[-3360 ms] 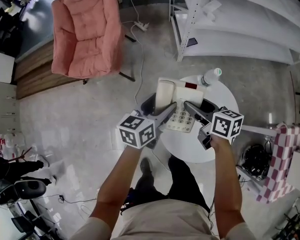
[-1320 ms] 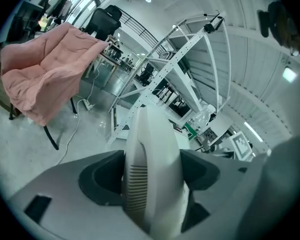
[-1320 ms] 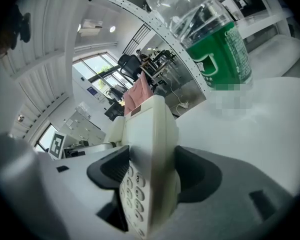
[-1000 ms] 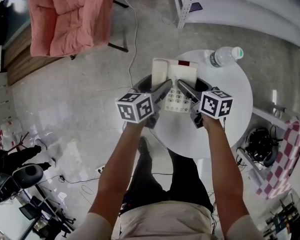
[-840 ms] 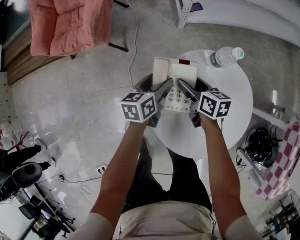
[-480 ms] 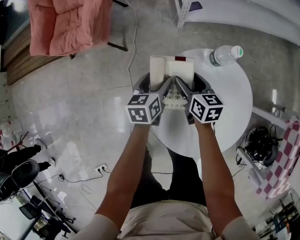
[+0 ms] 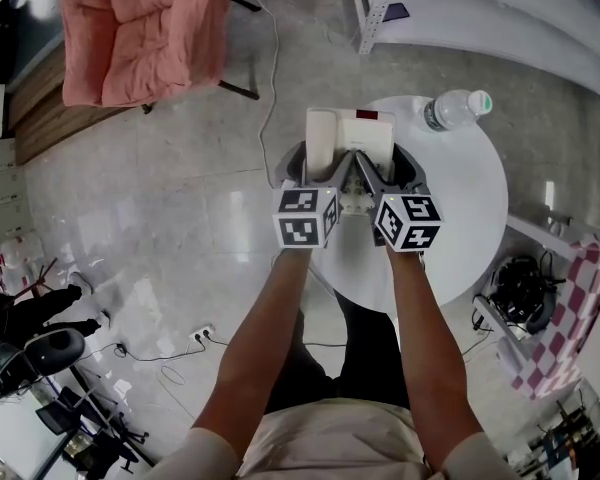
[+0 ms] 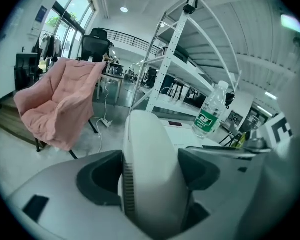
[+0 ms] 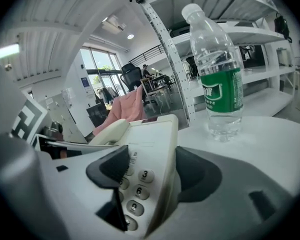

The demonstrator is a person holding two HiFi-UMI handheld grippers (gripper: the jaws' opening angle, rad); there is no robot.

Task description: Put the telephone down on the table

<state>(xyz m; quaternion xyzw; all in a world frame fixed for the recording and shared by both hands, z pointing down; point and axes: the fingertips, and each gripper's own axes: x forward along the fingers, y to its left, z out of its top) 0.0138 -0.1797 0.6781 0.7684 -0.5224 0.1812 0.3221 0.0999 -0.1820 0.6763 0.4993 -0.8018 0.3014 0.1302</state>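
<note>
Left gripper (image 8: 150,174) is clamping the telephone (image 7: 365,133) by its handset (image 8: 145,139). Right gripper (image 9: 152,171) is clamping the base's right edge beside the keypad (image 9: 135,184). The phone is sitting over the far-left part of the white table (image 7: 470,198), contact unclear. A capped water bottle (image 9: 219,84) is standing to its right, fill level unclear.

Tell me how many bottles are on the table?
1. The bottle stands upright at the far right of the table, beside the telephone. No other shows, though the telephone hides some table.
</note>
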